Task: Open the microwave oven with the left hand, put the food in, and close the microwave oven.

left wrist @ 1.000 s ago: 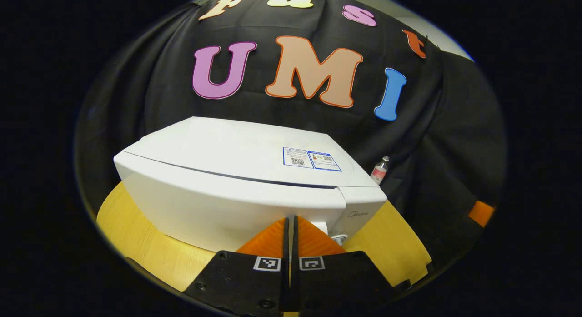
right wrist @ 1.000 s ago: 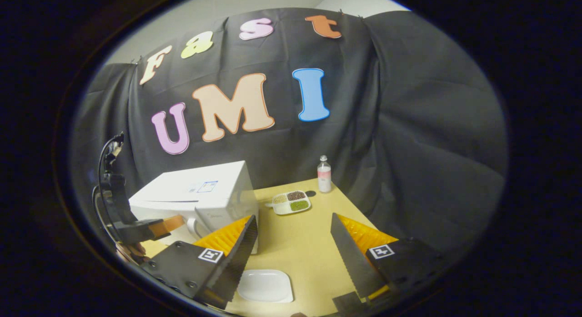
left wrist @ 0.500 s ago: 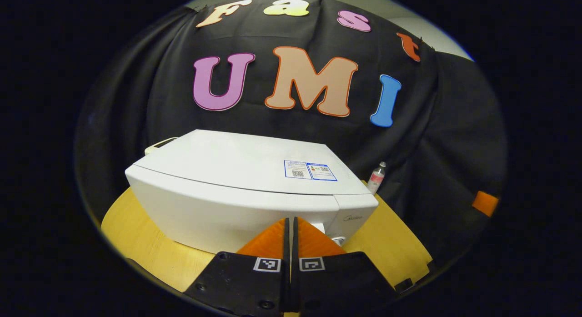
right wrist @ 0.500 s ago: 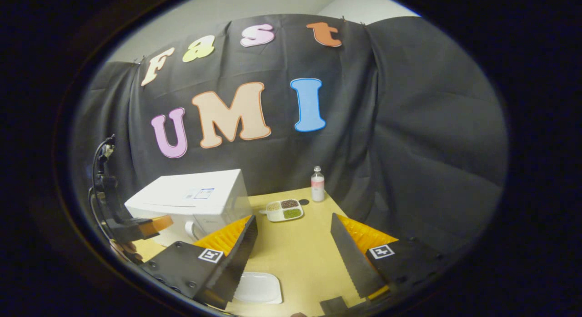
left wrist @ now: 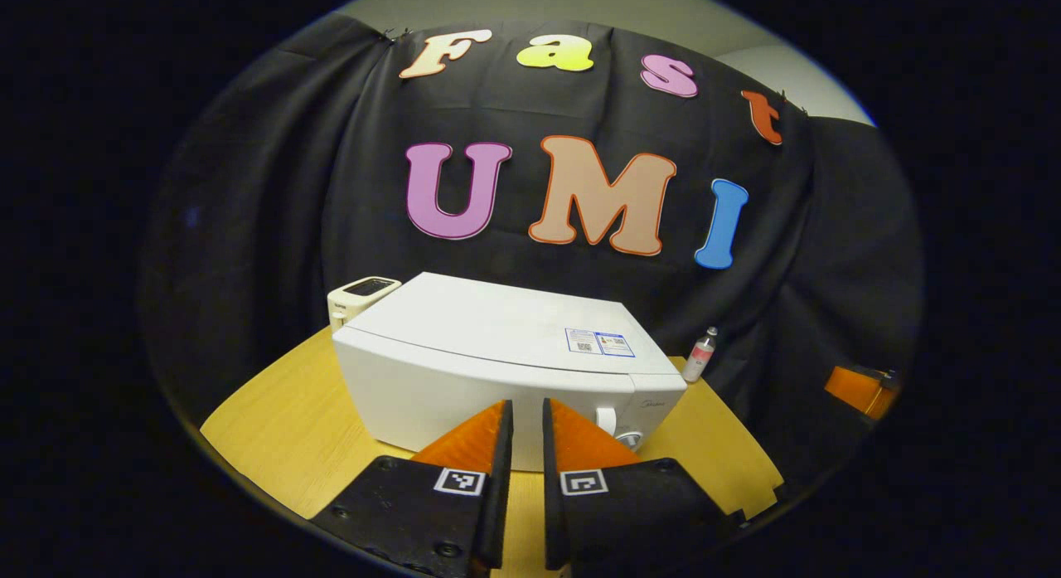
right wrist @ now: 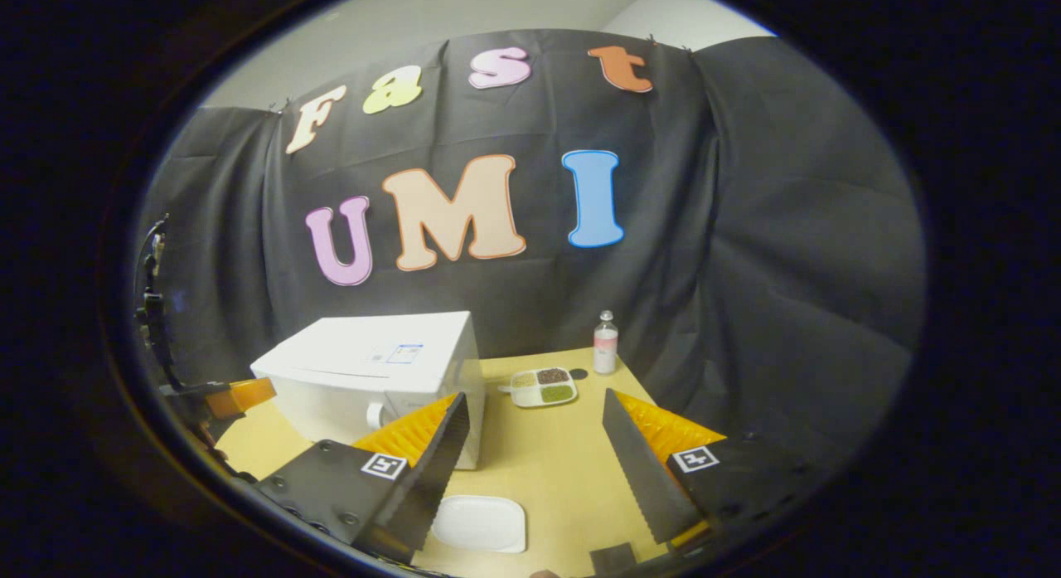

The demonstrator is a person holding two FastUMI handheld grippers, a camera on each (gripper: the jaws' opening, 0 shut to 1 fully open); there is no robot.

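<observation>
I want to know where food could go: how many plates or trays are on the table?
2. A plain white plate lies near the table's front edge, between the right gripper's jaws. A divided tray holding food sits farther back, beside the microwave and near the bottle.

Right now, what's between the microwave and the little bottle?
In the right gripper view, a divided food tray sits on the table between the microwave and bottle.

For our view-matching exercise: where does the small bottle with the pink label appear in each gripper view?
Left gripper view: the bottle stands right of centre, beside the microwave oven's right end.
Right gripper view: the bottle stands just above centre-right, behind the divided food tray.
Shared landmark: the microwave oven.
</observation>
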